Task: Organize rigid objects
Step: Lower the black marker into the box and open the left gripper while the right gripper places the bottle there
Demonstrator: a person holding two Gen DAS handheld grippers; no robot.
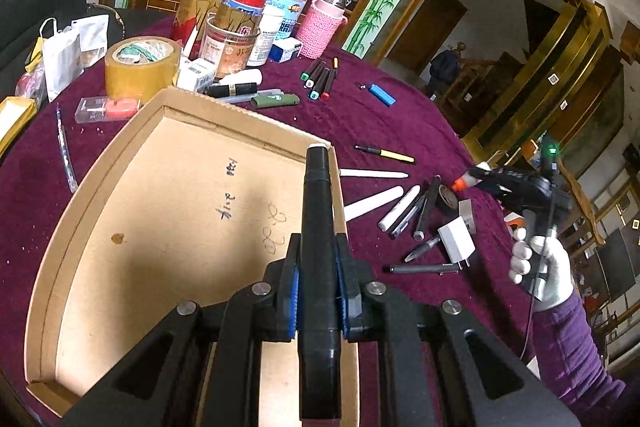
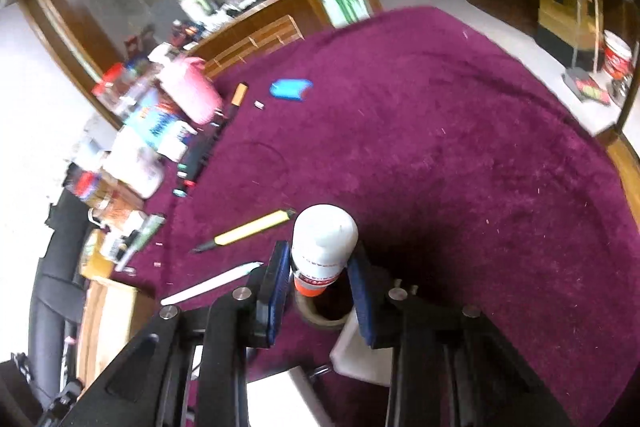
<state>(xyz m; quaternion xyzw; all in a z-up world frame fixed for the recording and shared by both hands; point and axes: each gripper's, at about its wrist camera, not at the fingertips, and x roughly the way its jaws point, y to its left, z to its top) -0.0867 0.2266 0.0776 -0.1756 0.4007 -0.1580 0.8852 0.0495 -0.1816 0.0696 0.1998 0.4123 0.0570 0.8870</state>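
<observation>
My left gripper (image 1: 318, 297) clamps a black marker (image 1: 318, 247) above the cardboard tray (image 1: 160, 195). Only that view shows loose pens (image 1: 416, 215) lying right of the tray. My right gripper (image 2: 320, 287) pinches a white bottle (image 2: 324, 243) over the purple cloth (image 2: 460, 147); its orange band (image 2: 312, 285) sits between my pads.

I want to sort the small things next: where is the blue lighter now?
In the left wrist view the blue lighter lies on the purple cloth, far right of the marker cluster, beyond the cardboard tray.
</observation>
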